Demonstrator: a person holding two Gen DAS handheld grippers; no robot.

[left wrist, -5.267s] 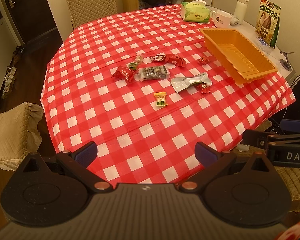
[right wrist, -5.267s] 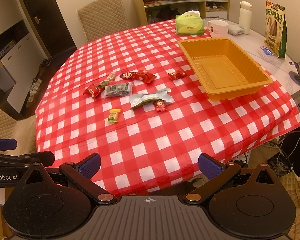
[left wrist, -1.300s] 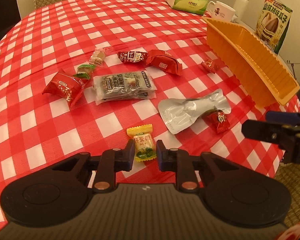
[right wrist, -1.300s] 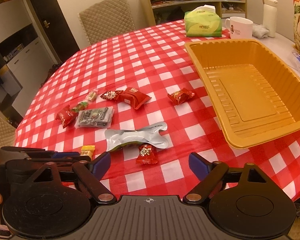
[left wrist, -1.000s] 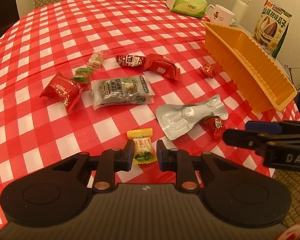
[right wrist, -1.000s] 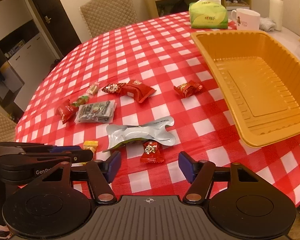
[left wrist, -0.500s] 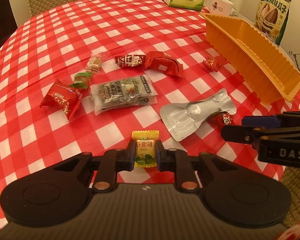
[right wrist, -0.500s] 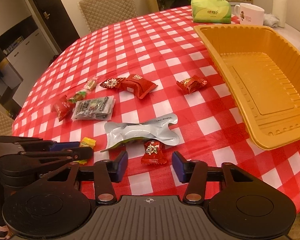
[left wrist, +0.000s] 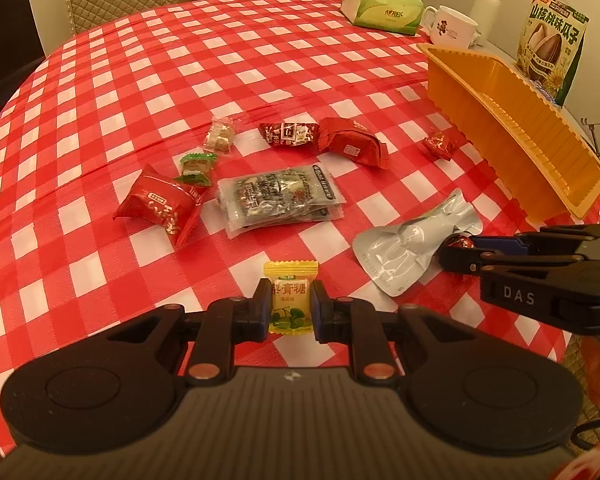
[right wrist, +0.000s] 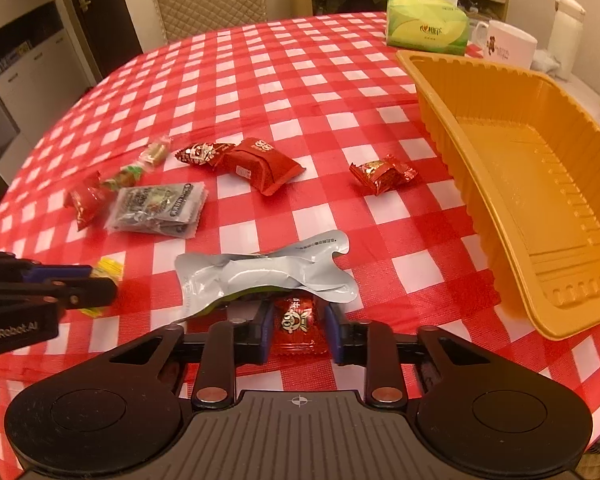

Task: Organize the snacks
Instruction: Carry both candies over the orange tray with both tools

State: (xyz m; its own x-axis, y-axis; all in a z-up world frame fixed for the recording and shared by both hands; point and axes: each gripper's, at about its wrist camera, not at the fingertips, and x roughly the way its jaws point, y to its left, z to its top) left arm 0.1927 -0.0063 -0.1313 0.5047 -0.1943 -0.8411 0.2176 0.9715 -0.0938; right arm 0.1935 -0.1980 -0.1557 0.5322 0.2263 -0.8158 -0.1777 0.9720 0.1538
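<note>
A red-and-white checked cloth (left wrist: 147, 80) is covering the desk. A yellow candy (left wrist: 289, 300) with green leaves is showing beside a silver pouch (left wrist: 412, 248), red wrappers (right wrist: 263, 164), a grey-printed clear packet (left wrist: 279, 196), and an orange tray (right wrist: 540, 184).

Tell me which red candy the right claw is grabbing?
The small red candy with the cartoon face, squeezed in the right claw just under the silver pouch. The other red candy lies free beside the orange tray.
</note>
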